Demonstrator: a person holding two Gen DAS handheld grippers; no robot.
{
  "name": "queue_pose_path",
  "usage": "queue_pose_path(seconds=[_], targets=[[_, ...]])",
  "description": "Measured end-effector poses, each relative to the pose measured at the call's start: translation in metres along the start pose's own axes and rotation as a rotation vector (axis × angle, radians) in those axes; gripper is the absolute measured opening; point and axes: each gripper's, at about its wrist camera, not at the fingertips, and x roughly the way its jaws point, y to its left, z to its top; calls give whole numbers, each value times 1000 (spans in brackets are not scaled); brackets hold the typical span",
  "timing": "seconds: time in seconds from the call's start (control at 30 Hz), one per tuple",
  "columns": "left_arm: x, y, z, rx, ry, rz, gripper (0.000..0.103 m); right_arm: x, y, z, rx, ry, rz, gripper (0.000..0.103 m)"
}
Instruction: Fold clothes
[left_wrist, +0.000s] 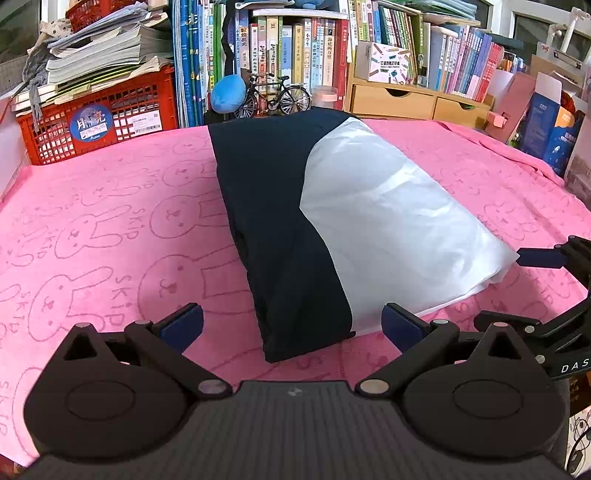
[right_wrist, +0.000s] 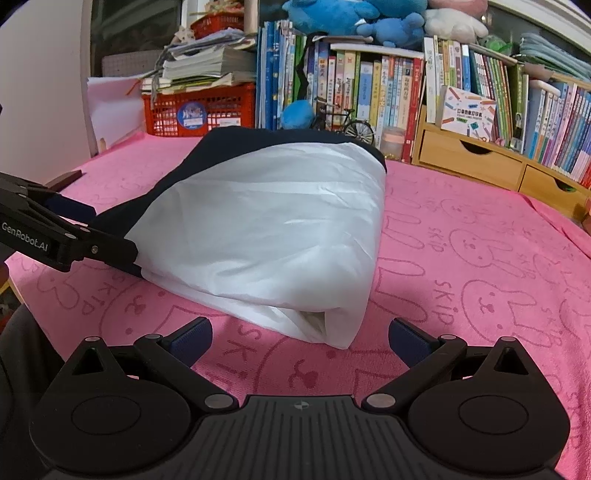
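Observation:
A folded garment, navy (left_wrist: 273, 229) on one half and white (left_wrist: 388, 221) on the other, lies as a thick bundle on the pink rabbit-print towel (left_wrist: 110, 221). My left gripper (left_wrist: 293, 326) is open, and the navy end of the bundle reaches in between its blue pads (left_wrist: 183, 325). The right gripper (left_wrist: 517, 288) shows at the right edge, beside the white corner. In the right wrist view the right gripper (right_wrist: 301, 341) is open just short of the garment's white folded end (right_wrist: 266, 221). The left gripper (right_wrist: 99, 236) enters from the left, open at the bundle's navy edge (right_wrist: 207, 155). Neither gripper holds anything.
Behind the towel stand a red crate (left_wrist: 99, 118) stacked with papers, rows of books (left_wrist: 295, 55), a wooden drawer unit (left_wrist: 406, 99), a model bicycle (left_wrist: 277, 96), a blue plush (left_wrist: 227, 94) and a pink cup (right_wrist: 393, 142). Boxes (left_wrist: 546, 129) crowd the right edge.

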Motion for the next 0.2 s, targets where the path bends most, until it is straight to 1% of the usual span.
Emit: queue_pose_path(seconds=[0.2], targets=[[1, 2, -1, -5, -5, 5, 103, 2, -2, -1, 8, 3, 0, 103]])
